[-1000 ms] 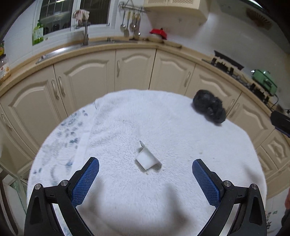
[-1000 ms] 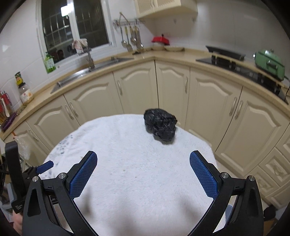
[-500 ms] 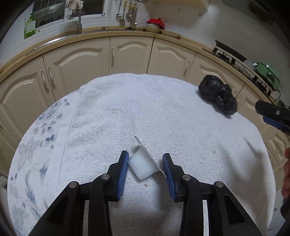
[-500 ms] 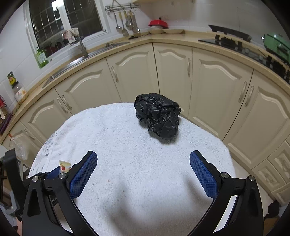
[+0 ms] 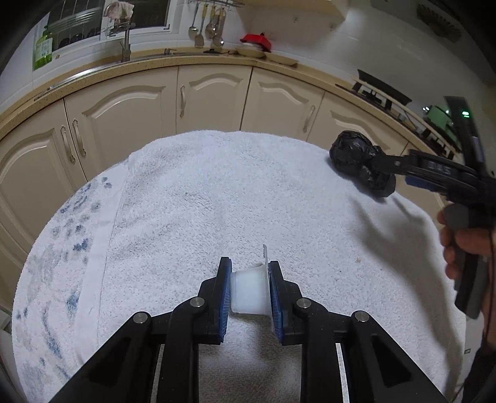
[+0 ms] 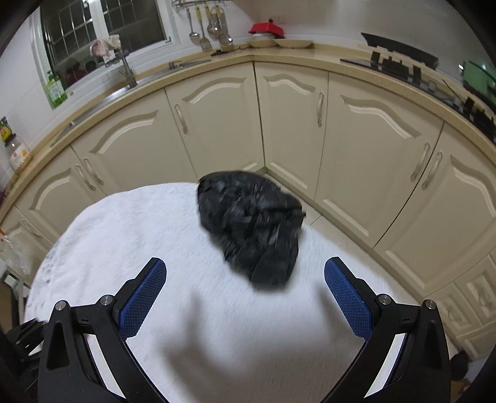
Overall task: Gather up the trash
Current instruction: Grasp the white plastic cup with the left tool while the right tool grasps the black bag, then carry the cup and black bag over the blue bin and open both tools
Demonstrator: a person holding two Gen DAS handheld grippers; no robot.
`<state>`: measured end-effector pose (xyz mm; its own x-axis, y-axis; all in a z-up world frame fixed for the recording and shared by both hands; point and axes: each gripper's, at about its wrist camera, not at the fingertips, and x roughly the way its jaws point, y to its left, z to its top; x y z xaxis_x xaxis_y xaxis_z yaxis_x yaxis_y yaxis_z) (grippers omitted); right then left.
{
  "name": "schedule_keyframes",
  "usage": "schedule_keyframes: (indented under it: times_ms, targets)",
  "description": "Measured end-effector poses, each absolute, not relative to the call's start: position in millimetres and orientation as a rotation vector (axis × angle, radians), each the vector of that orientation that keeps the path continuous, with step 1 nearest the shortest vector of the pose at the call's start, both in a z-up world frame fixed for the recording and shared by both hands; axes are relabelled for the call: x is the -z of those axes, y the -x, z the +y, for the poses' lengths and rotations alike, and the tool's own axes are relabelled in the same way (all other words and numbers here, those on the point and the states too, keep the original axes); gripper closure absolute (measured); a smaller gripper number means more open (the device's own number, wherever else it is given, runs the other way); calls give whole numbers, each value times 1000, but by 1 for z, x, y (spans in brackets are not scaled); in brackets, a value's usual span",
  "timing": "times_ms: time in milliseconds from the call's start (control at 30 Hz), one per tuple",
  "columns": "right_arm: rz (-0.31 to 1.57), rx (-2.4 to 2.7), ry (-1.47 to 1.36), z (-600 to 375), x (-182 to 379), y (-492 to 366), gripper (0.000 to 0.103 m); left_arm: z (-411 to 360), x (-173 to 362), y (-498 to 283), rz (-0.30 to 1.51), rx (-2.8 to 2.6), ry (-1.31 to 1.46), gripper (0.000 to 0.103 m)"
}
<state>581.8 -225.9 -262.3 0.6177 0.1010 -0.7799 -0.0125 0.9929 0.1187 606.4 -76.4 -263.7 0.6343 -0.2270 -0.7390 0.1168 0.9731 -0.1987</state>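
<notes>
A small white plastic cup (image 5: 248,291) with a peeled foil lid lies on its side on the white towel (image 5: 217,201) over the round table. My left gripper (image 5: 249,266) is closing on it, and both blue pads press its sides. A crumpled black plastic bag (image 6: 251,226) sits near the table's far right edge, also seen as the black bag (image 5: 353,158) in the left wrist view. My right gripper (image 6: 245,263) is open, low over the towel, with the bag just ahead of its fingertips and nothing between them. A hand (image 5: 465,245) holds it.
Cream kitchen cabinets (image 6: 217,124) curve closely around the far side of the table. The counter above holds a sink with a tap (image 5: 125,46), hanging utensils (image 5: 207,28) and a stove (image 6: 400,59). A blue-patterned cloth (image 5: 62,232) shows under the towel at the left.
My left gripper dropped toward the cup and shut on it, from wide open. My right gripper moved forward and down, so the black bag now sits close in front of its fingers.
</notes>
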Motion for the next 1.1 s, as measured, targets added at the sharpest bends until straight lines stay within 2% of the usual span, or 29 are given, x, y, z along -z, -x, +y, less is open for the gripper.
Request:
schedule_keyframes:
  times_ms: [133, 200, 267, 333, 600, 1100]
  targets:
    - [947, -63, -91, -227, 283, -611, 1, -73, 261, -614, 852, 190, 139, 85]
    - [959, -88, -130, -230, 291, -616, 14, -76, 256, -603, 843, 184, 138, 85]
    - [966, -97, -143, -229, 295, -615, 37, -78, 253, -592, 839, 178, 137, 85]
    - [958, -127, -148, -226, 294, -608, 47, -78, 254, -595, 837, 173, 140, 85]
    - [925, -228, -197, -215, 277, -546, 49, -73, 238, -550, 807, 170, 131, 85]
    - [744, -238, -270, -247, 195, -381, 49, -101, 181, -427, 649, 254, 91, 84]
